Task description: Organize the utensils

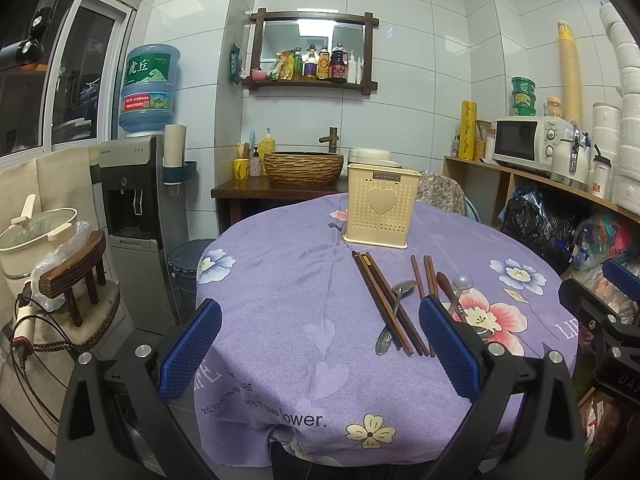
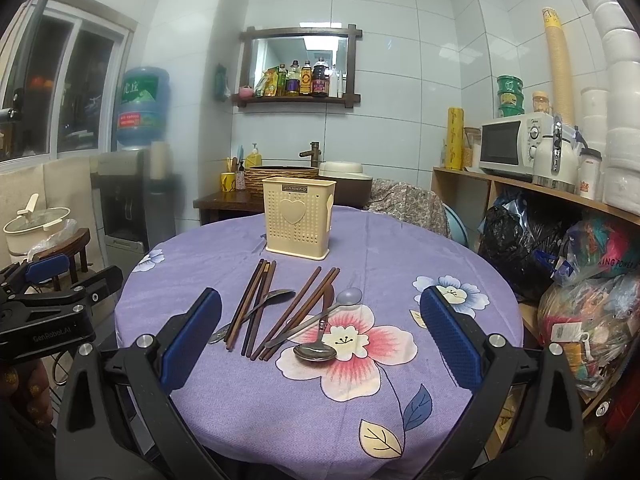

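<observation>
White wall tiles back a round table under a purple flowered cloth (image 2: pixel 240 408), where brown wooden chopsticks (image 2: pixel 256 304) and metal spoons (image 2: pixel 316 350) lie before an upright cream perforated plastic holder (image 2: pixel 298 218). Left gripper (image 1: pixel 320 350) and right gripper (image 2: pixel 320 340) hover with fingers spread apart, holding nothing.

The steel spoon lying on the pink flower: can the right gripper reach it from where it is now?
Probably yes. The right gripper is open with the steel spoon right between its fingers, nothing above it. Another spoon's handle crosses its handle, which may get nudged.
</observation>
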### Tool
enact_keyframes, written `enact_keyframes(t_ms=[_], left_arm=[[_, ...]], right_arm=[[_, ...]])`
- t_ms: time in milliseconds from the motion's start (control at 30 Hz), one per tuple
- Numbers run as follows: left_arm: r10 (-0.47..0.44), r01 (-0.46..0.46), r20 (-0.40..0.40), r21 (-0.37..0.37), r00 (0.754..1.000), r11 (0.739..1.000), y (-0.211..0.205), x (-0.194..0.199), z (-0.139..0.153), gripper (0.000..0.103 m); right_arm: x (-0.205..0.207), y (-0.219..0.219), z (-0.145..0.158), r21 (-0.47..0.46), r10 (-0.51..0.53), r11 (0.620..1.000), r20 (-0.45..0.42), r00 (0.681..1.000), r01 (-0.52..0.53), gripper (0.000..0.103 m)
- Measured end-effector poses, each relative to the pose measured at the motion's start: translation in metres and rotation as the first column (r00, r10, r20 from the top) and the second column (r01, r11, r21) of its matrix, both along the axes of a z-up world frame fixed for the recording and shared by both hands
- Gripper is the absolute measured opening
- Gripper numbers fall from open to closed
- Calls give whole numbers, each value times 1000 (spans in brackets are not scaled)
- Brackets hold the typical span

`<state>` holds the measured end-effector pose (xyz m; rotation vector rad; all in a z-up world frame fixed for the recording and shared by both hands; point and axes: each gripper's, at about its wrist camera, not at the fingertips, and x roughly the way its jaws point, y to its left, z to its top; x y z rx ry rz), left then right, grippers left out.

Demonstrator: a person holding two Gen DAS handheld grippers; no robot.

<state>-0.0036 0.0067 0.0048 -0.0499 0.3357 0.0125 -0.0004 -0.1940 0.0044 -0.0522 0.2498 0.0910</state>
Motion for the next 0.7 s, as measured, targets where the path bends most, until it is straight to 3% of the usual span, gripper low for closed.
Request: enact_keyframes(t_ms=[700], left_arm=[[6, -6, -1, 0, 1000, 1000, 4, 1, -4, 98]], right_arm=[[-1, 2, -1, -2, 2, 1000, -4, 1000, -2, 98]])
